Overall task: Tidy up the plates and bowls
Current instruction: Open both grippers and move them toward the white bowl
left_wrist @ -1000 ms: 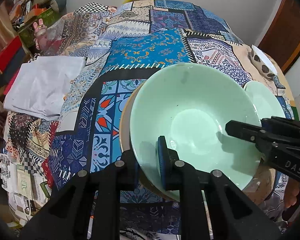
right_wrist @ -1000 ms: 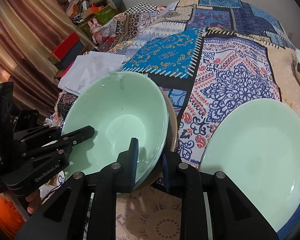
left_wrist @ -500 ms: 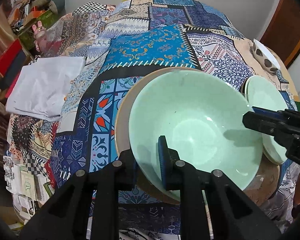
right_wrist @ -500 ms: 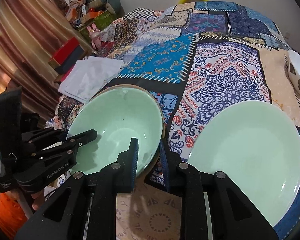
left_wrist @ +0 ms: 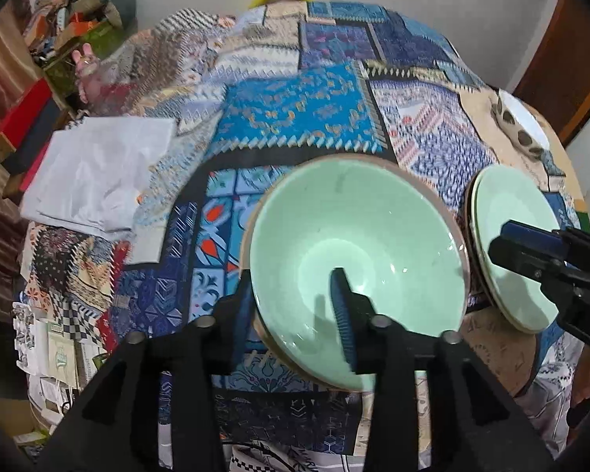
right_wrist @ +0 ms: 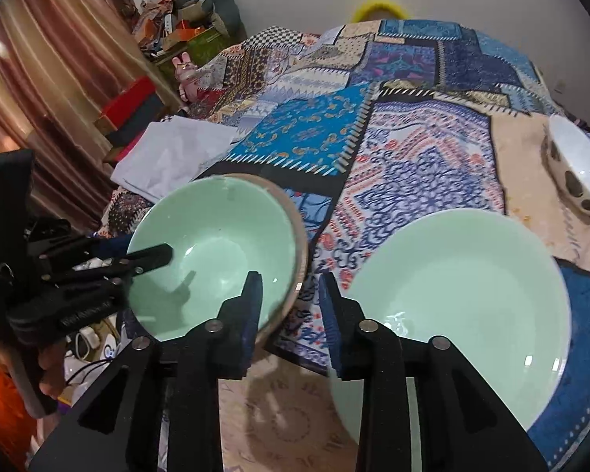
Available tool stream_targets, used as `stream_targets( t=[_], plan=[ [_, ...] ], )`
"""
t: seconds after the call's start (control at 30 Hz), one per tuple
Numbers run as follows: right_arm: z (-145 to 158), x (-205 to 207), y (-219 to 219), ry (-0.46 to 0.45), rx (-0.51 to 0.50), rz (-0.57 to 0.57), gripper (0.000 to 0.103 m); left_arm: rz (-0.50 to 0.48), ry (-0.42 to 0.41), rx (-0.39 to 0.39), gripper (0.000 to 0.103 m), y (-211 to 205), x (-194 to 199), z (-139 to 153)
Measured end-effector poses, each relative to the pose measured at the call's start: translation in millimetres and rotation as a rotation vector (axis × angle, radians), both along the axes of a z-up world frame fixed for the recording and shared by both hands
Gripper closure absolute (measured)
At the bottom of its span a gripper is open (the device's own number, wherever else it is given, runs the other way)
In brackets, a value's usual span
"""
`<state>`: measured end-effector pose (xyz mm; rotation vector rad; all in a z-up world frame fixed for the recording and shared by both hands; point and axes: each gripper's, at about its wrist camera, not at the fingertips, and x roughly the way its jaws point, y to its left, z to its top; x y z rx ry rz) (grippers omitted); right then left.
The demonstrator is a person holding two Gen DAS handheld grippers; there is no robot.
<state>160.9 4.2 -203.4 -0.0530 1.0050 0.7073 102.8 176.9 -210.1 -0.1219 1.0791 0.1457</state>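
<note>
A mint green bowl with a tan outside sits nested in a tan-rimmed dish on the patchwork cloth. My left gripper straddles its near rim, one finger inside and one outside, with a gap around the wall. The bowl also shows in the right wrist view. My right gripper is open and empty, between the bowl and a mint green plate. The plate shows at the right in the left wrist view. A white bowl with dark spots lies tilted at the far right.
A folded white cloth lies at the left of the table. Boxes and clutter stand by the curtain beyond the table's left edge. Papers lie at the near left corner.
My right gripper let go of the bowl's rim, opened and drew back toward the plate. My left gripper's fingers have spread on the near rim. The bowl sits lower on the table.
</note>
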Motion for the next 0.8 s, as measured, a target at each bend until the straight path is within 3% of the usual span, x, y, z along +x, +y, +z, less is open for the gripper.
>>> stream_targets(
  t=[0.4,0.57,0.67,0.73,0.8],
  plan=[
    [36,8,-57,-0.124,0.015,-0.087,0.045,-0.057,-0.198,0.044,0.034,-38,1,68],
    [51,15,-89,-0.194,-0.001,-0.145,0.034,-0.108,-0.232,0.025,0.033,-64,15,82],
    [60,24,-112,-0.226,-0.006,-0.189,0.033,-0.136,-0.236,0.011,0.032,-80,27,84],
    [63,31,-126,-0.237,-0.009,-0.218,0.033,-0.15,-0.241,0.005,0.019,-92,39,84],
    [63,37,-138,-0.246,-0.015,-0.245,0.033,-0.158,-0.257,-0.002,0.014,-100,46,84]
  ],
)
